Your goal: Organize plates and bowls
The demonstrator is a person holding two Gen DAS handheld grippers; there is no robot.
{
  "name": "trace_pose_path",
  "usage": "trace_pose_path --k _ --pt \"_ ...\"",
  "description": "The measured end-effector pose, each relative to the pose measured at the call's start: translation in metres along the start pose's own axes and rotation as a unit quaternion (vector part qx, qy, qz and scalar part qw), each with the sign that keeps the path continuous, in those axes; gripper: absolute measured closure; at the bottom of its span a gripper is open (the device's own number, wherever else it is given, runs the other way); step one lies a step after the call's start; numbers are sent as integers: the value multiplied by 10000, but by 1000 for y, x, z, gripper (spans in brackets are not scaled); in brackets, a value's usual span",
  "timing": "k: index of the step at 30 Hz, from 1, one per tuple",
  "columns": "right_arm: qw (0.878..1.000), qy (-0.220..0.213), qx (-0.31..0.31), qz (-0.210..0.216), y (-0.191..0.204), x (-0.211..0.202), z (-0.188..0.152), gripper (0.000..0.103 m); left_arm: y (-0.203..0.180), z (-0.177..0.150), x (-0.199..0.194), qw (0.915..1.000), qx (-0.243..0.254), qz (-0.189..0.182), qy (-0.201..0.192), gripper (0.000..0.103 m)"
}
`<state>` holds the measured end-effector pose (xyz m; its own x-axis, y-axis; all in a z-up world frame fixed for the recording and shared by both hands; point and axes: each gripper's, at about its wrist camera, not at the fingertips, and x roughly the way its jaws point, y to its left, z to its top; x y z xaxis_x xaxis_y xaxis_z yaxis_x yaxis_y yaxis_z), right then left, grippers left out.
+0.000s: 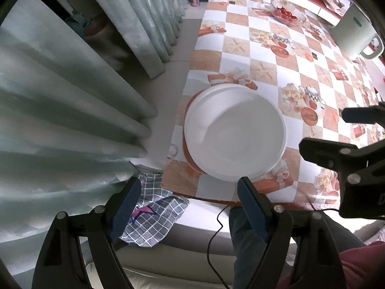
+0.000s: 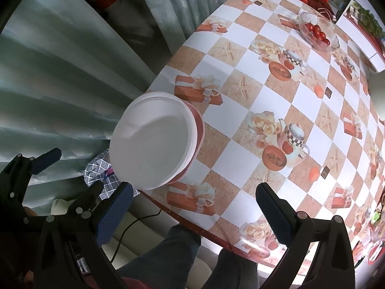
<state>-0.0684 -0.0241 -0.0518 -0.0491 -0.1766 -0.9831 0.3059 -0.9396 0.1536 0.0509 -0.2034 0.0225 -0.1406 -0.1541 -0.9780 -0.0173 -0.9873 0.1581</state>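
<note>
Beyond open left gripper (image 1: 190, 187) jaws: plate stack (image 1: 234, 134), untouched.

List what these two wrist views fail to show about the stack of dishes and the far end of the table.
- Stack of white plates: how many there are; in both views the top plate hides those under it.
- Red dish under the stack: plate or bowl unclear; only its rim shows.
- Glass bowl: the red fruit is too small to identify.
- White appliance: cut off by the picture edge in the left wrist view.
</note>
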Motion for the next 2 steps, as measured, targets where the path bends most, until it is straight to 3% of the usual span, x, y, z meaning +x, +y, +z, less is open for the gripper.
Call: trace_pose_path --k 2 --pt "10000 27 36 26 -2 3 0 1 4 0 -4 9997 -81 -28 -238 19"
